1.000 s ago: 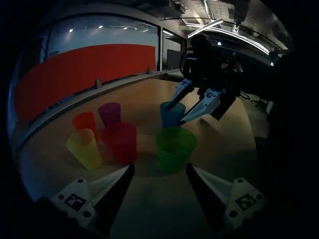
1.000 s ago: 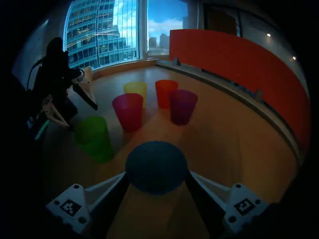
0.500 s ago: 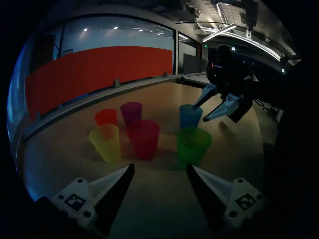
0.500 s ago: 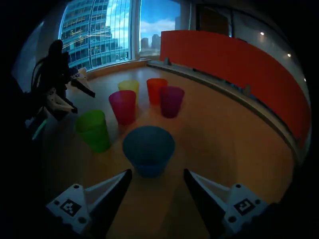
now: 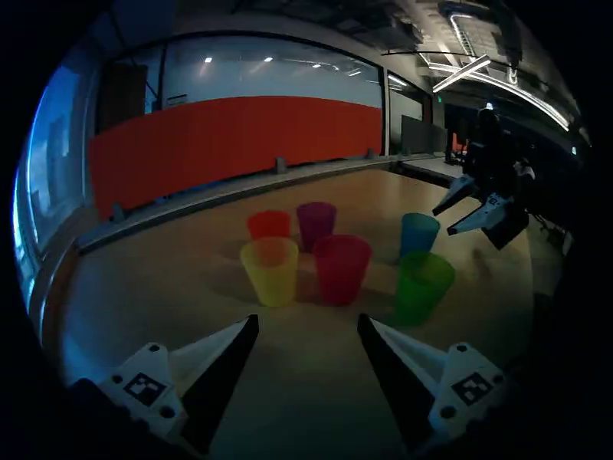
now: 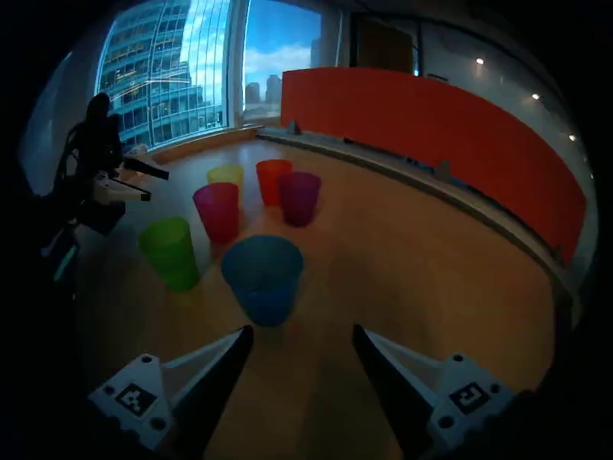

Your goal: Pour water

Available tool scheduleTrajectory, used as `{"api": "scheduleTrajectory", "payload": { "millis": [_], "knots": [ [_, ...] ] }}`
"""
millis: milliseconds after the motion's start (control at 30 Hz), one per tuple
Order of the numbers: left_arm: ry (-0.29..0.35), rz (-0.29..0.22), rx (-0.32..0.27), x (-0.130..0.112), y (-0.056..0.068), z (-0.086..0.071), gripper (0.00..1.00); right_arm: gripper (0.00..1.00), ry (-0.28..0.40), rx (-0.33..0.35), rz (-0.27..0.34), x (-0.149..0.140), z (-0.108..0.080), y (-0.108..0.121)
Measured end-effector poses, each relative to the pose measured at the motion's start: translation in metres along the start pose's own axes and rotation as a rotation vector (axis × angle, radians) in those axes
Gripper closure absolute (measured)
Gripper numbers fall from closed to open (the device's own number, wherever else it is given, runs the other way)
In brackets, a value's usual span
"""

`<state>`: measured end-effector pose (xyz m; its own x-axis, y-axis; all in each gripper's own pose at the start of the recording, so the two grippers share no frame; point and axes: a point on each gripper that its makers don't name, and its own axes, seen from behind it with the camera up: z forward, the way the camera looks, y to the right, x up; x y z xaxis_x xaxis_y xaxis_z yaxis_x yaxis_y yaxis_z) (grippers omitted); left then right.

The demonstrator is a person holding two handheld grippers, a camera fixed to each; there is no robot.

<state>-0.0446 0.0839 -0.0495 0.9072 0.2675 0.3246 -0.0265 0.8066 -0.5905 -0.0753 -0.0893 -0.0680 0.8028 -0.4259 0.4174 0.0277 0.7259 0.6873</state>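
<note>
Six plastic cups stand upright on a wooden table. In the left gripper view they are yellow (image 5: 270,270), crimson (image 5: 340,267), green (image 5: 420,285), blue (image 5: 418,233), red (image 5: 269,225) and purple (image 5: 316,225). My left gripper (image 5: 306,331) is open, short of the yellow and crimson cups. My right gripper (image 6: 300,341) is open, with the blue cup (image 6: 263,277) standing free just beyond its tips. Past the blue cup stand the green cup (image 6: 169,251), crimson cup (image 6: 217,211), yellow cup (image 6: 225,175), red cup (image 6: 272,180) and purple cup (image 6: 299,196). The right gripper (image 5: 481,215) also appears at far right, the left gripper (image 6: 132,181) at far left.
The wooden table (image 6: 429,261) is wide and bare to the right of the cups. A low rail and an orange wall panel (image 5: 230,142) run along its far side. Tall windows (image 6: 184,84) stand behind the cups in the right gripper view.
My right gripper let go of the blue cup, opened and drew back from it. My left gripper pulled back and swung left, so the cups now sit farther off and more to the right.
</note>
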Motion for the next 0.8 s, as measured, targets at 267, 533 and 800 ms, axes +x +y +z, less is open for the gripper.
{"api": "scheduleTrajectory", "payload": {
  "millis": [267,533,800],
  "knots": [
    [0.053,-0.043,0.136,0.007,-0.033,-0.006,0.04,0.00,0.049,-0.085,0.058,0.005,-0.010,0.013],
    [0.091,-0.066,0.235,0.014,-0.051,-0.007,0.04,0.00,0.113,-0.185,0.098,0.016,-0.024,0.030],
    [0.143,-0.104,0.302,0.023,-0.063,-0.010,0.04,0.00,0.214,-0.298,0.148,0.040,-0.036,0.050]
  ]
}}
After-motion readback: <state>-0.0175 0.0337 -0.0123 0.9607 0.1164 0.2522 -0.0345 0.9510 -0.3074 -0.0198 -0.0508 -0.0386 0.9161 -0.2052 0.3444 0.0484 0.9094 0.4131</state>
